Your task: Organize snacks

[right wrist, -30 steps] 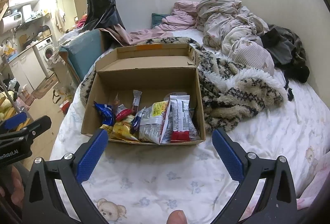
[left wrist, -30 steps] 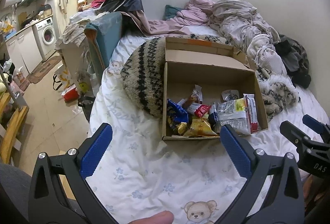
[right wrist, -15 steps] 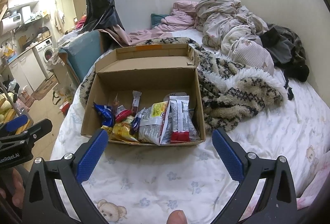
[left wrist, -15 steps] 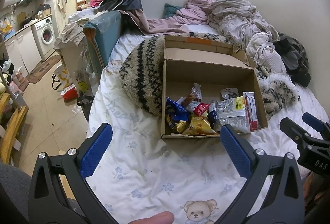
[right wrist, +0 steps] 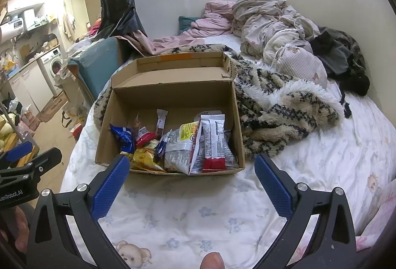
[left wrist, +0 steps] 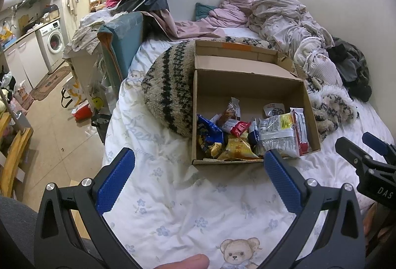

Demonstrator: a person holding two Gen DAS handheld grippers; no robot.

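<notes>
- Sitting square on the bed sheet (right wrist: pixel 198 219) is the cardboard box (right wrist: pixel 170 98), lid flap thrown back toward 12 o'clock, and it lies dead ahead of both claws, so the coming reach goes straight forward along the fingers.
- Hugging the box's far and side walls is the fuzzy patterned blanket (left wrist: pixel 170 90), at 9 o'clock of the box from the left camera and at 3 o'clock from the right.
- Heaped against the near wall are the snacks, with the box's back half bare; the pile's long run goes 9 to 3 across the box.
- Leaning at the 3 o'clock end, the silver bag (right wrist: pixel 183 150) and the red-ended bar (right wrist: pixel 214 142) point their long axes roughly 12 to 6; my call is the right claw has the shorter line to them.
- Tucked at the 9 o'clock end are the blue wrapper (left wrist: pixel 208 130) and the yellow packet (left wrist: pixel 237 148), which look like the left claw's pickings.
- Hovering low over the sheet, just short of the near wall, the left gripper (left wrist: pixel 198 178) has its blue pads spread wide and holds nothing.
- Matching it, the right gripper (right wrist: pixel 193 182) is level, pads wide apart, empty, box framed between them.
</notes>
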